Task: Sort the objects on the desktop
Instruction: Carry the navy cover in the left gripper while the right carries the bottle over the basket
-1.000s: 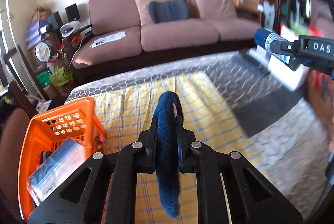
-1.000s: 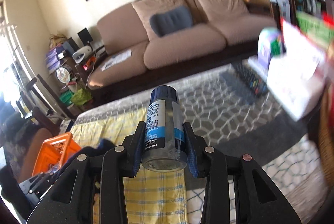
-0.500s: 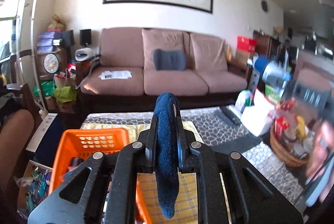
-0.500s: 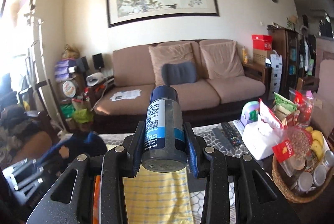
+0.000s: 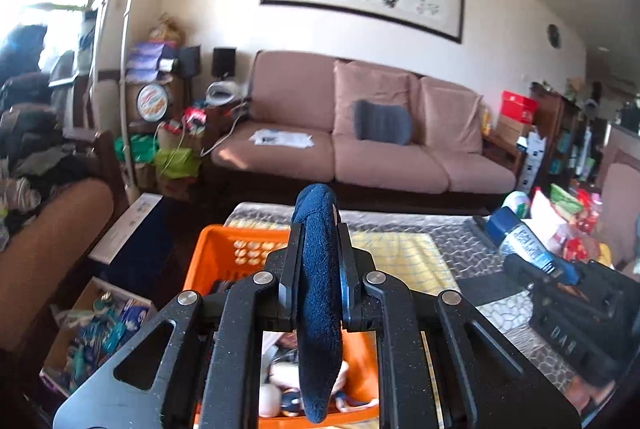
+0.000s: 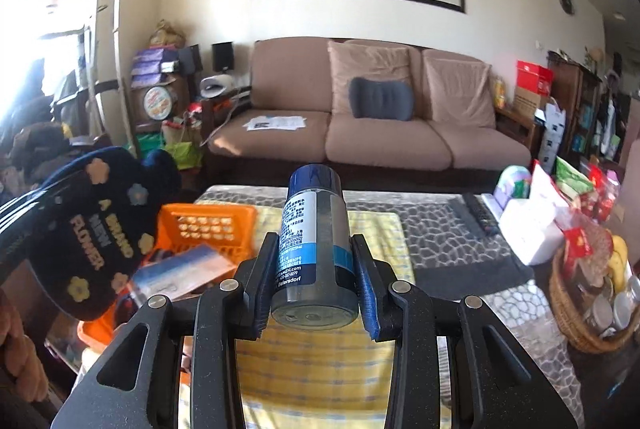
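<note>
My left gripper (image 5: 318,241) is shut on a dark blue fleece item (image 5: 318,293), held edge-on above the orange basket (image 5: 224,257). From the right wrist view the same fleece item (image 6: 92,229) shows flowers and yellow lettering, hanging over the orange basket (image 6: 208,225) at the left. My right gripper (image 6: 314,253) is shut on a grey and blue spray can (image 6: 314,249), cap pointing away, above the yellow checked cloth (image 6: 320,361). The left wrist view shows that spray can (image 5: 520,241) in the right gripper at the right.
The basket holds a flat blue packet (image 6: 180,269) and small toys (image 5: 280,397). A wicker basket (image 6: 580,325) of snacks, a white tissue pack (image 6: 528,229) and a remote (image 6: 478,213) sit on the table's right side. A sofa (image 6: 360,133) stands behind the table.
Both grippers have swung left and risen with their loads. The left one now hangs over the orange basket; the views tilted up to show the sofa and painting.
</note>
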Demonstrator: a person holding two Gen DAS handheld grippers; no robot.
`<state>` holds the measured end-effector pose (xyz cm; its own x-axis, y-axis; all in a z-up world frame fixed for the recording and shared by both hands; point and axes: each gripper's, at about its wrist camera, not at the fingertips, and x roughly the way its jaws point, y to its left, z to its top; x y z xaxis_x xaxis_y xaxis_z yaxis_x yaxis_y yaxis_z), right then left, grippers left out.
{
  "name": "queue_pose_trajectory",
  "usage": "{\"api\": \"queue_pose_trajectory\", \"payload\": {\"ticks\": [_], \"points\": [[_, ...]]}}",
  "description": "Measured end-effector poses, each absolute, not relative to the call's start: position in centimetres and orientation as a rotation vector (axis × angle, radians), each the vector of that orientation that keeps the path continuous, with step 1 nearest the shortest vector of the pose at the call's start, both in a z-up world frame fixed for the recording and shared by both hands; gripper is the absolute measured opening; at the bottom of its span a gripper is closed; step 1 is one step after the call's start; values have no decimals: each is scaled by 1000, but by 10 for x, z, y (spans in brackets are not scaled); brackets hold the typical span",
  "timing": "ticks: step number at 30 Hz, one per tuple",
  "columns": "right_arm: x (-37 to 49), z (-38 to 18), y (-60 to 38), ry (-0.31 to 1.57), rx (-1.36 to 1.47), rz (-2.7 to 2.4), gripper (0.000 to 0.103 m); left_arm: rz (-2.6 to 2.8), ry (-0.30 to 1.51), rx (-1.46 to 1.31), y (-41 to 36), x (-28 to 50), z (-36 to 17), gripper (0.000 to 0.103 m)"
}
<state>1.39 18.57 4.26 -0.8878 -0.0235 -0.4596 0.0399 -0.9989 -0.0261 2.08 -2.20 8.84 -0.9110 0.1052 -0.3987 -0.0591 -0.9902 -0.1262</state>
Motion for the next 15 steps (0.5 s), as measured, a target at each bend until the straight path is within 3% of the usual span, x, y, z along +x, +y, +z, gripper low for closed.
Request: {"api": "queue_pose_trajectory", "payload": {"ticks": [8, 15], "points": [[-9, 8, 115, 208, 801, -2900, 36, 3037, -197, -715, -55, 9, 55, 13], [-19, -4, 87, 231, 807, -2856, 36, 3056, -239, -792, -74, 3, 35, 13]]}}
